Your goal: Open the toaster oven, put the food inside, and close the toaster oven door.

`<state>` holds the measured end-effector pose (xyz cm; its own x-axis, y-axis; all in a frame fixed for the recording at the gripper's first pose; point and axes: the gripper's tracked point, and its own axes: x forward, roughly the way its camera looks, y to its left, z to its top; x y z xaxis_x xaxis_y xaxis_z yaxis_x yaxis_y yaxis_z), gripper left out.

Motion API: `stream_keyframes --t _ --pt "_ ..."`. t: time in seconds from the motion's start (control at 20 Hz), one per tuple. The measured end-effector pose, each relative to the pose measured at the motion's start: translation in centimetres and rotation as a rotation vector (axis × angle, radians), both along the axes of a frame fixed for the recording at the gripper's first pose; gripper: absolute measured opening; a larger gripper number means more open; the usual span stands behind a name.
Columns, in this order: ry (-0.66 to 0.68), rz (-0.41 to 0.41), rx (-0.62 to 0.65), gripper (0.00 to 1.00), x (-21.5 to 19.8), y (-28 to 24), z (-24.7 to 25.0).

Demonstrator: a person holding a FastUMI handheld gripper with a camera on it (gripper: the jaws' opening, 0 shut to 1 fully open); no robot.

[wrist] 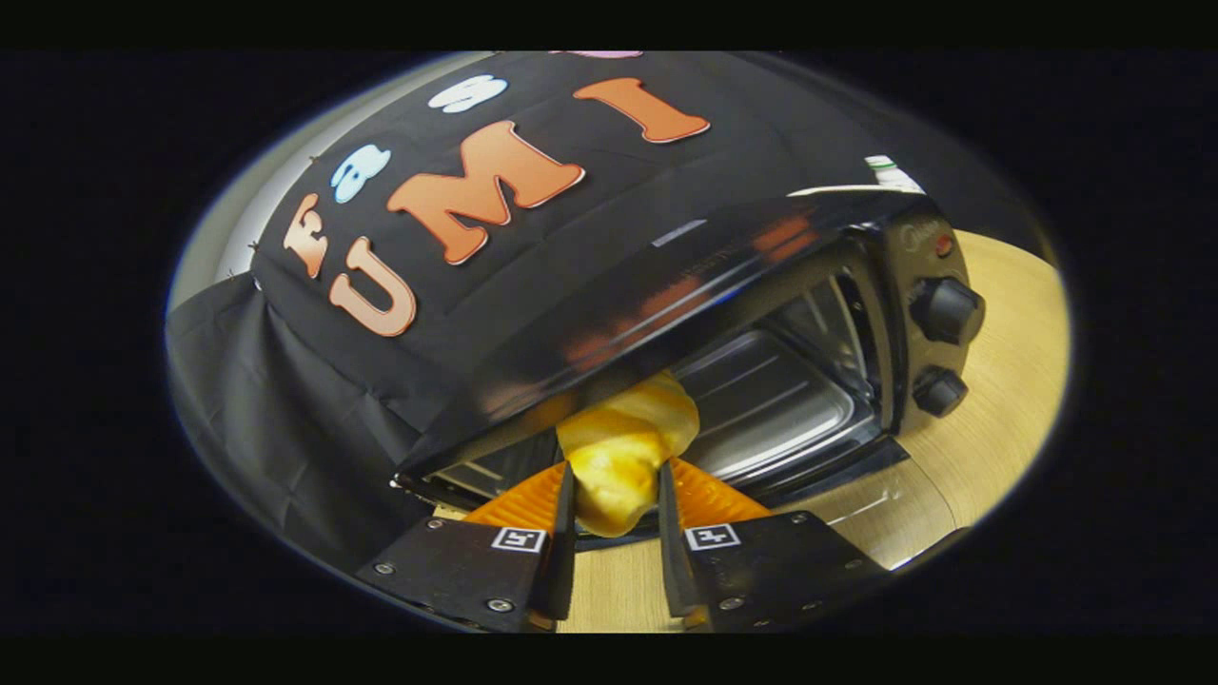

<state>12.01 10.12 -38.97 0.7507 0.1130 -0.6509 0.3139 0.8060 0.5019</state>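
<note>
**Pastry gripped at the mouth of the open oven**

At the oven (pixel 723 314) mouth, the gripper (pixel 615 476) pinches the pastry (pixel 623 447) from both sides; each finger presses a flank of it, so the jaws stand closed on the food, not spread. The pastry is golden, glazed, with twisted ridges; its near end sits between the fingers, its far end juts beyond them at 12 o'clock, reaching the front opening of the oven.

The oven is black, tilted in the view, standing on a pale wood table (pixel 999 400); its top panel shows orange reflections. The cavity is open to view; a metal tray (pixel 771 409) with ribbed floor lies inside, at 2 o'clock from the pastry. The lowered door (pixel 837 464) shows as a dark band at the base of the opening, at 3 o'clock from the fingertips; how far it extends under the gripper cannot be told.

On the oven's control panel, at 2 o'clock from the gripper, two black knobs: the upper knob (pixel 945 310); the lower knob (pixel 939 391), directly beneath it; a small red lamp (pixel 944 245) above both. Whether the pastry touches the tray cannot be told; black cloth (pixel 285 400) hangs behind the oven, from 9 to 12 o'clock.
</note>
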Motion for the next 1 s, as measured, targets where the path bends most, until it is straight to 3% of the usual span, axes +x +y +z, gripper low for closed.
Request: stream_keyframes --t 0.3,0.4,0.55,0.75,1.0 --pt "0.046 -0.003 -0.086 0.39 0.9 -0.7 -2.5" --pt "0.04 -0.002 -0.124 0.44 1.3 -1.0 -2.3" --pt "0.033 0.035 -0.173 0.59 0.9 -0.7 -2.0" --pt "0.007 0.07 -0.234 0.72 0.0 -1.2 -0.7" --pt "-0.043 0.128 -0.291 0.76 -3.7 -1.9 3.1"
